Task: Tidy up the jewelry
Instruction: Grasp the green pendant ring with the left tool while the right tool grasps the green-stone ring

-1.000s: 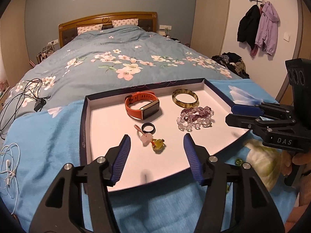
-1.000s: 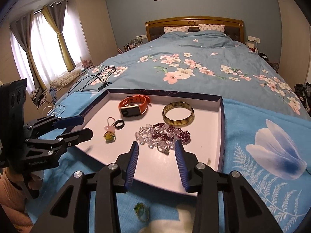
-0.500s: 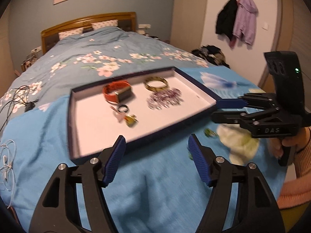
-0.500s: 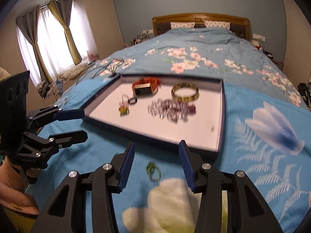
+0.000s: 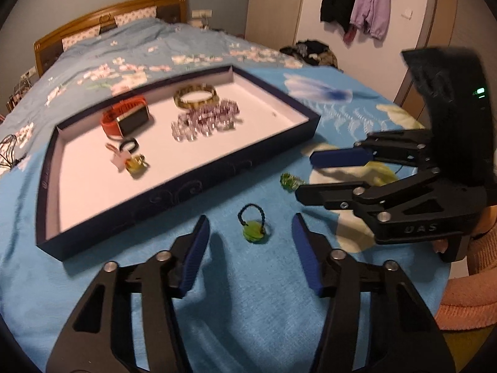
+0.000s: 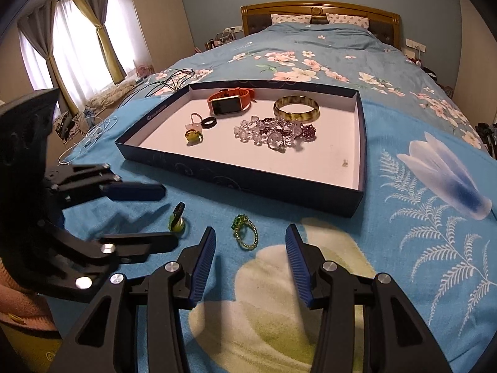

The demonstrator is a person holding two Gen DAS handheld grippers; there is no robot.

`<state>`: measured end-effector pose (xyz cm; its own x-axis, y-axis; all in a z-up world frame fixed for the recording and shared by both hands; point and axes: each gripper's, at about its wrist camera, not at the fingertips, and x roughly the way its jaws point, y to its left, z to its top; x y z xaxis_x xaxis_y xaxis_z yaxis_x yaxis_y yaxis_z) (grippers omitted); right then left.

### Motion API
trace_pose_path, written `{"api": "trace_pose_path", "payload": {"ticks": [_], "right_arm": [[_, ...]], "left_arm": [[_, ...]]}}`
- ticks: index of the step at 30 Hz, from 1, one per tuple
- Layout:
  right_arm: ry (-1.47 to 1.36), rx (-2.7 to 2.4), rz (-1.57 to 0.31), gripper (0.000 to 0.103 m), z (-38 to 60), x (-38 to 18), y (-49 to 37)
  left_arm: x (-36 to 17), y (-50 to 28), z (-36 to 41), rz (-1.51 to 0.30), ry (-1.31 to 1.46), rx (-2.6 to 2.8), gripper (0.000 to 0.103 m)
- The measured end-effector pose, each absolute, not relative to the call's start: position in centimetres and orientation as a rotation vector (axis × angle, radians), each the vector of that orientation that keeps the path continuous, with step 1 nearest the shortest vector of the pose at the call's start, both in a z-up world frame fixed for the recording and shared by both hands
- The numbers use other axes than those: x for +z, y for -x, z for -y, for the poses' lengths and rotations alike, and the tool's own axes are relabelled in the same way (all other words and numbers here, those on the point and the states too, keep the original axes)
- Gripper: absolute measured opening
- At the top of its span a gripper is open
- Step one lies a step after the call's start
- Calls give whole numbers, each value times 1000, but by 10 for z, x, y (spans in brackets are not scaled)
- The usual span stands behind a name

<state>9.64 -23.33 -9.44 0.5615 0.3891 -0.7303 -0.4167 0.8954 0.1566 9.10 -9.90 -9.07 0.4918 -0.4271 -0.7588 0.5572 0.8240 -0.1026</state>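
A navy tray (image 5: 174,186) (image 6: 248,180) with a white floor lies on the blue blanket. It holds an orange watch (image 5: 124,118) (image 6: 230,101), an amber bangle (image 5: 195,96) (image 6: 296,108), a bead bracelet (image 5: 205,121) (image 6: 276,132), a black ring (image 6: 208,122) and a yellow charm (image 6: 193,136). Two green rings lie on the blanket in front of it: one with a dark band (image 5: 253,227) (image 6: 177,222), one beaded (image 5: 289,180) (image 6: 243,230). My left gripper (image 5: 250,233) (image 6: 164,217) is open around the dark-banded ring. My right gripper (image 6: 250,248) (image 5: 306,174) is open beside the beaded ring.
The bed stretches behind the tray with a flowered quilt (image 6: 310,59) and wooden headboard (image 6: 320,9). Cables and earphones (image 6: 90,133) lie at the bed's left edge. Coats (image 5: 357,0) hang on the wall. Curtained windows (image 6: 77,46) are on the left.
Both grippers pulled back from over the tray and dropped toward the blanket in front of it. Both now sit low by the two green rings. The jaws stayed open.
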Motion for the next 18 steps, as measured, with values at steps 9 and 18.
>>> {"api": "trace_pose_path", "payload": {"ticks": [9,18], "right_arm": [[32,486,-866,45,232,-96,-98],[54,495,-872,45,224,-97,-100]], "left_arm": [[-98,-101,97,-902,-135,-592,17],[-93,-95,90,-886,-110,-587,17]]}}
